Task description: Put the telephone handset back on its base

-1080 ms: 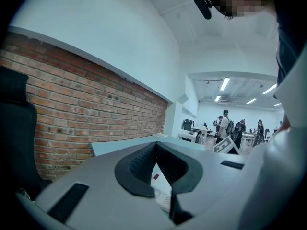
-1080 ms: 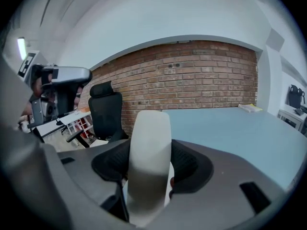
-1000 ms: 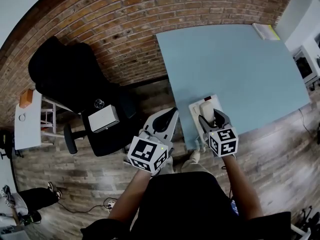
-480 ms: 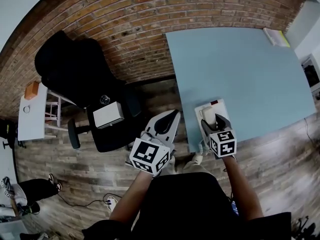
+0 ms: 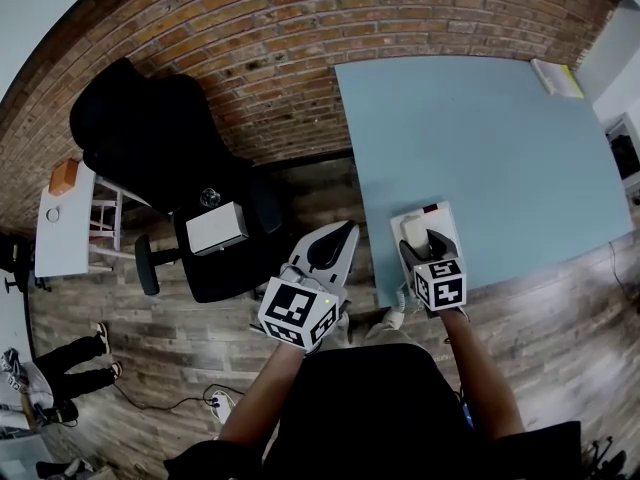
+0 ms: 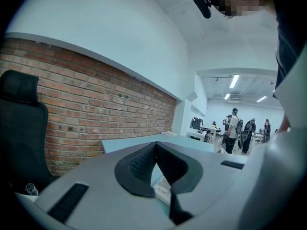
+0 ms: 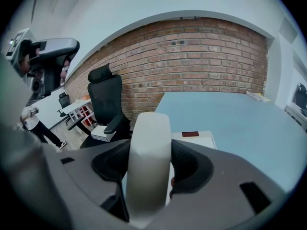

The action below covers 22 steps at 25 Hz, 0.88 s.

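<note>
The white telephone base (image 5: 432,220) sits at the near left corner of the light blue table (image 5: 500,138). My right gripper (image 5: 424,248) is shut on the white handset (image 5: 413,231), which is held over the base's left part; contact with it cannot be seen. In the right gripper view the handset (image 7: 148,162) stands between the jaws of the right gripper (image 7: 148,150), with the base (image 7: 194,139) just beyond. My left gripper (image 5: 328,250) hangs over the floor left of the table. The left gripper (image 6: 156,147) is shut on nothing.
A black office chair (image 5: 150,158) with a white box (image 5: 212,230) on its seat stands left of the table before the brick wall. A small white side table (image 5: 60,228) is further left. A yellowish book (image 5: 558,78) lies at the table's far corner. A person's legs (image 5: 70,378) show at lower left.
My right gripper has kept the handset over the base and barely shifted. The left gripper holds its place. The person at lower left has walked a little.
</note>
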Motion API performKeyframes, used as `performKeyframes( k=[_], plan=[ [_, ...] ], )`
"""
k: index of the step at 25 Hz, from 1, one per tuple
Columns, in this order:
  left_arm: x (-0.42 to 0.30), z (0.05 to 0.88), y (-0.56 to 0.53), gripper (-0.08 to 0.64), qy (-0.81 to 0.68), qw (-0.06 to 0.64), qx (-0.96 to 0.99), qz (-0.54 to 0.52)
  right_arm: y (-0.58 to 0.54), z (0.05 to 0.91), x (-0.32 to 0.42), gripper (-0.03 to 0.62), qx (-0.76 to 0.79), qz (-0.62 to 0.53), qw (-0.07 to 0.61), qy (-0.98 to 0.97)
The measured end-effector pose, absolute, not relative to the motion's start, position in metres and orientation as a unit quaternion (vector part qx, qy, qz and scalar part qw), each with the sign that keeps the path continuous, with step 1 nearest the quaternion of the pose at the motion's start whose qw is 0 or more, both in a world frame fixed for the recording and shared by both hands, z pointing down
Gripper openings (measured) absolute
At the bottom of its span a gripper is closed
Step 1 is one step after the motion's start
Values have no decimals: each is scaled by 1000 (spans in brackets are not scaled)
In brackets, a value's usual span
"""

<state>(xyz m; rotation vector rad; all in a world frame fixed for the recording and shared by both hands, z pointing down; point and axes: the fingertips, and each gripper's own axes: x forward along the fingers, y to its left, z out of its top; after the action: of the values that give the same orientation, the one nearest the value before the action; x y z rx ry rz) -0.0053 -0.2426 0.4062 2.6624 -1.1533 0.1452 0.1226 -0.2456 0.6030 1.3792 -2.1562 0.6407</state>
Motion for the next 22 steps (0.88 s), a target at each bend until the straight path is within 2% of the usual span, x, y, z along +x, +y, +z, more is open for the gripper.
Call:
performKeyframes(
  k=[22],
  plan=[
    [-10, 419, -252, 8, -404, 129, 904, 59, -260, 640, 115, 247, 501, 251, 291, -775]
  ],
)
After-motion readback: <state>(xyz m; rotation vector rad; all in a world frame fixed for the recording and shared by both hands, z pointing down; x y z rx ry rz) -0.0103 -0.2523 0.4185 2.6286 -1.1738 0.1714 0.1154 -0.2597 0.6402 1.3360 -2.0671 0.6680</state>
